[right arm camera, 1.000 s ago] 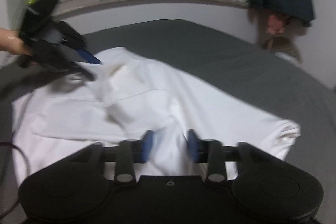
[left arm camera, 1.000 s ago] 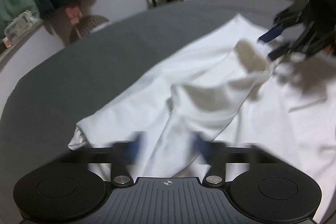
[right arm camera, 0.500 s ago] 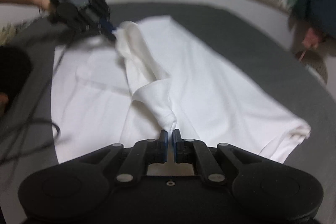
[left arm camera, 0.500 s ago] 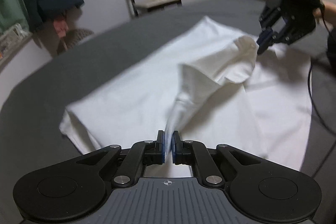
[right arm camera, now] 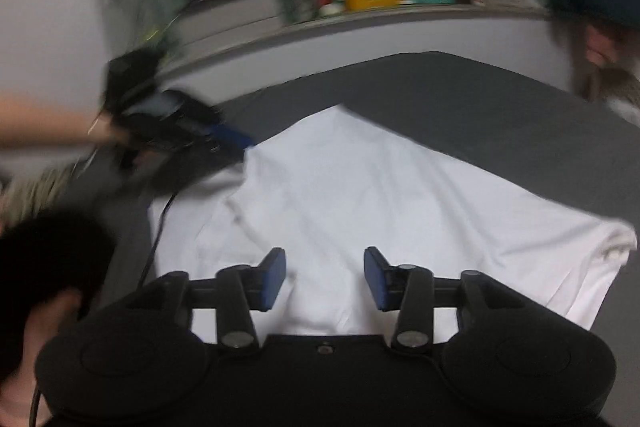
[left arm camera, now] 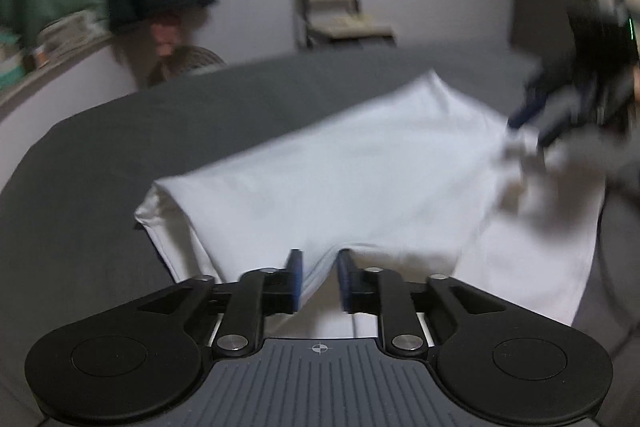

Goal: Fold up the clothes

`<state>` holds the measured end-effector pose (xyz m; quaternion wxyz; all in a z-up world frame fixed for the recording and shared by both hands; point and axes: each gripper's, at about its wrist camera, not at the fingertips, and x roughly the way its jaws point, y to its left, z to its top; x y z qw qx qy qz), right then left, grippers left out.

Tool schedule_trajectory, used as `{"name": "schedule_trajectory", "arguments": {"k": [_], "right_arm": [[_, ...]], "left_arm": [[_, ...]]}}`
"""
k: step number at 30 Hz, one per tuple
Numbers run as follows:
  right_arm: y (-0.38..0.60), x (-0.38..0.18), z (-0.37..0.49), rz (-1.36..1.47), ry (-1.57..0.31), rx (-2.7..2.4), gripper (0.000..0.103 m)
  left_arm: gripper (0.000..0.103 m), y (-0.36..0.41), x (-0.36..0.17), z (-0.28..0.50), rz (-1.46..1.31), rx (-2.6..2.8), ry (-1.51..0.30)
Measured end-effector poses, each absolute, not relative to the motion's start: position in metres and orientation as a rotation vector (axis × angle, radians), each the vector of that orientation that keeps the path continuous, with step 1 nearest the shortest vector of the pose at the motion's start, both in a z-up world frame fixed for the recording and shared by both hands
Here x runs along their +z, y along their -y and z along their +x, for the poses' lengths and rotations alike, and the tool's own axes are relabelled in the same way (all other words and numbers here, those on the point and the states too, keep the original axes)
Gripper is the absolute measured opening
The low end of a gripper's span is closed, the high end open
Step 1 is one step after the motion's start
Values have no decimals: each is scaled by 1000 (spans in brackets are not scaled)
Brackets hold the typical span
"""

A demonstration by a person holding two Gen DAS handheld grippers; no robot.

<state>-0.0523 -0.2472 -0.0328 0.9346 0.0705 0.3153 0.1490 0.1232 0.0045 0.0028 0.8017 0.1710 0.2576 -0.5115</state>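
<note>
- I saw the white shirt spread on the dark grey bed, one side folded over its middle.
- Left gripper: fingers had just been opening; a peak of the folded edge sat between them, not pinched.
- Right gripper: fingers had just been opening, stood well apart, cloth beneath them, nothing gripped.
- From my left camera, the shirt's long axis ran lower left to upper right, toward the right gripper.

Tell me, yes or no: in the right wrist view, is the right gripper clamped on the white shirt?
No. The right gripper has its fingers spread apart, with the white shirt lying flat beyond them, unpinched.
</note>
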Motion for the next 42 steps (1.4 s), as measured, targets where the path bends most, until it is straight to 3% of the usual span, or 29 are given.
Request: {"name": "schedule_trajectory", "arguments": {"k": [7,15,26,28,29,30,34,36,42], "right_arm": [[256,-71,-34,265,-787,194,42],[270,-59,-41,280,-851,238,43],[366,-33,-61,507,-596,-154,50],[380,-37,-62,542,-572,-237,57],[383,-41,-61,556,-566,-248,62],[387,-45,-60,569,-560,-259,65],[395,-59,-53,603,-547,-309,74],[399,-65,-50,606,-546,-340,85],[417,-81,-50,679,-495,-331,86]], "left_arm": [[22,19,-3,135,172,-1117,-575],[22,45,-50,136,246,-1119,-776],[24,0,-25,220,-244,-869,-720],[48,-1,-26,243,-291,-805,-731],[82,0,-28,254,-304,-775,-738],[99,1,-30,262,-317,-751,-743],[99,5,-39,288,-374,-680,-775],[99,9,-45,299,-392,-663,-808],[99,44,-70,316,-284,-678,-954]]}}
